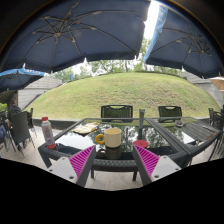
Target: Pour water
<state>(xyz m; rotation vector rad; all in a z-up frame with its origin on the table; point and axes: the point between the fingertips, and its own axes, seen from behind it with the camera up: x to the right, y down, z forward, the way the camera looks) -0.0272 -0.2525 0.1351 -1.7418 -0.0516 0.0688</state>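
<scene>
Umbrellas [85, 30] span the upper scene, two dark canopies above a grassy mound [110, 92] with trees behind. Below stands a glass-topped desk [170, 132] with dark chairs [117, 112] along its far side and more seating at the left.

Task items on the desk:
- Bottle [46, 131], pale with a red cap, upright near the left end, well apart from the fingers.
- Cup [113, 137], cream-coloured, upright at mid-desk, just ahead of the fingers and roughly in line with the gap between them. A yellow item [99, 138] touches or sits just beside its left side; its nature cannot be determined.
- Red item [141, 144], small, right of the cup, close to the right finger.

Gripper [113, 160] status: released. Both pink pads [82, 160] are spread wide with nothing between them, and no object is contacted.

Progress assessment: the task appears not yet begun. No vessel is grasped, lifted or tilted. Remaining steps, by judgement: approach and grasp the pouring vessel, carry it over the receiving vessel, tilt, and return it upright.
</scene>
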